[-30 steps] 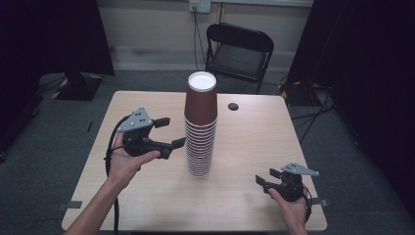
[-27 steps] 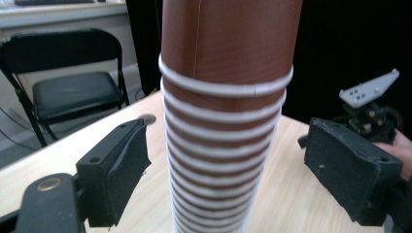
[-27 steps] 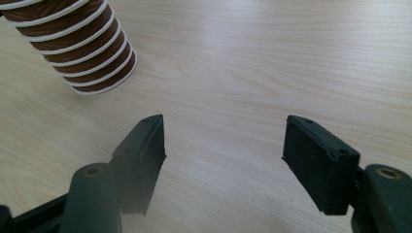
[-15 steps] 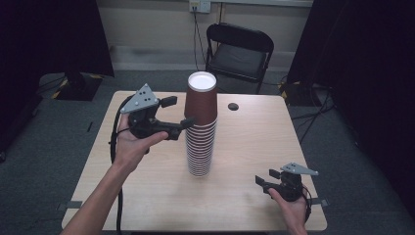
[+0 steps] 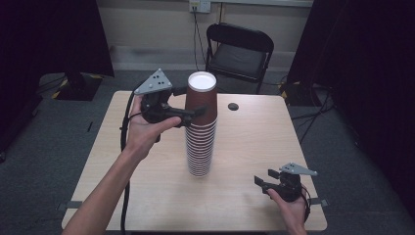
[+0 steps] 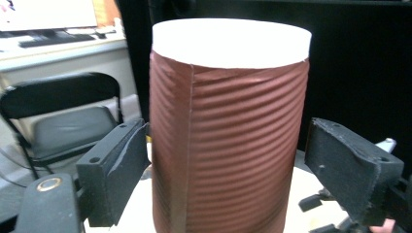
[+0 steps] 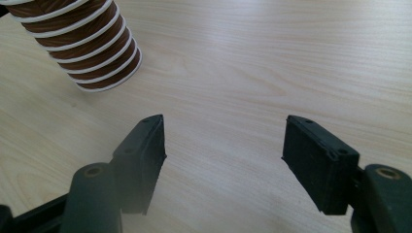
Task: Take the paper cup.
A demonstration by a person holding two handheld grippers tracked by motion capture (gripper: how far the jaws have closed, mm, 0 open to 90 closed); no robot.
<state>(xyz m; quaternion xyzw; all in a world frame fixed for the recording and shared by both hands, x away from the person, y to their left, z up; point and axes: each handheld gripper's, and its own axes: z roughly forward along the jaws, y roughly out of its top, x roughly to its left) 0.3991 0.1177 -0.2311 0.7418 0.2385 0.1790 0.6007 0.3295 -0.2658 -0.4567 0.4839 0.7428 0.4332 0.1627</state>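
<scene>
Cup stack (image 5: 200, 128) was seen standing upright near mid-table, long axis vertical, cups nested upside down so the white base of the top cup (image 5: 201, 100) faced up. Cup walls were brown with fine horizontal ribbing and a vertical seam; white rolled rims were banded down the lower stack. Shape was a tapered cylinder, narrower at the top.

Left gripper (image 5: 192, 108) was held level at the top cup, jaws spread wide to either side of it; in the left gripper view a small gap was seen between each pad and the cup wall (image 6: 228, 141), so nothing was gripped. Right gripper (image 5: 265, 179) was held low at the near right corner, well apart from the stack, jaws wide open over bare wood.

Table (image 5: 254, 147) was light wood-grain laminate. A small dark disc (image 5: 233, 106) lay near its far edge. A black folding chair (image 5: 238, 49) stood beyond, on grey carpet, with black curtains at both sides.
</scene>
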